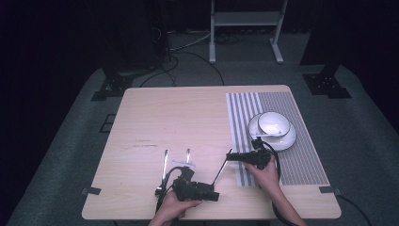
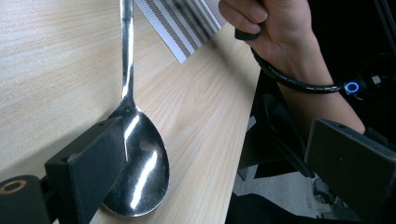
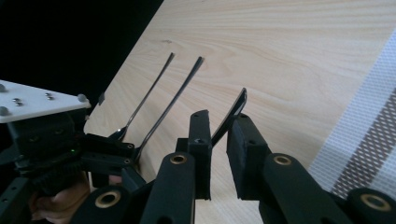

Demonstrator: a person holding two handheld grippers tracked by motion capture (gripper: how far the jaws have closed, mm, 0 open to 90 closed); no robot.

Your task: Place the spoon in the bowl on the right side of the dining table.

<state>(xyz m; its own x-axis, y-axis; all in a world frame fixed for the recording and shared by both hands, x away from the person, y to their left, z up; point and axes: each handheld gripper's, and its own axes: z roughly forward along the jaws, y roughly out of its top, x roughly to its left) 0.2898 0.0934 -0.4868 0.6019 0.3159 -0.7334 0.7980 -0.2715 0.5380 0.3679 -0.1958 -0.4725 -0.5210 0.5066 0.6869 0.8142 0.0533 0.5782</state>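
A metal spoon (image 1: 220,170) lies slanted on the wooden table (image 1: 179,117), bowl toward the front edge. In the right gripper view its handle (image 3: 238,105) runs up between the narrow jaws of my right gripper (image 3: 219,126), which is shut on it. From the right, that right gripper (image 1: 230,154) points left across the table. The spoon's bowl (image 2: 140,172) rests beside the left jaw of my left gripper (image 2: 217,140), whose jaws stand wide apart and press on nothing. This left gripper (image 1: 214,195) sits low near the front edge.
Two more metal utensils (image 1: 165,162) (image 1: 187,155) lie side by side just beyond the left gripper. A striped placemat (image 1: 301,155) covers the table's right side and carries a white bowl (image 1: 274,123) on a white plate (image 1: 288,139). The table's front edge is close.
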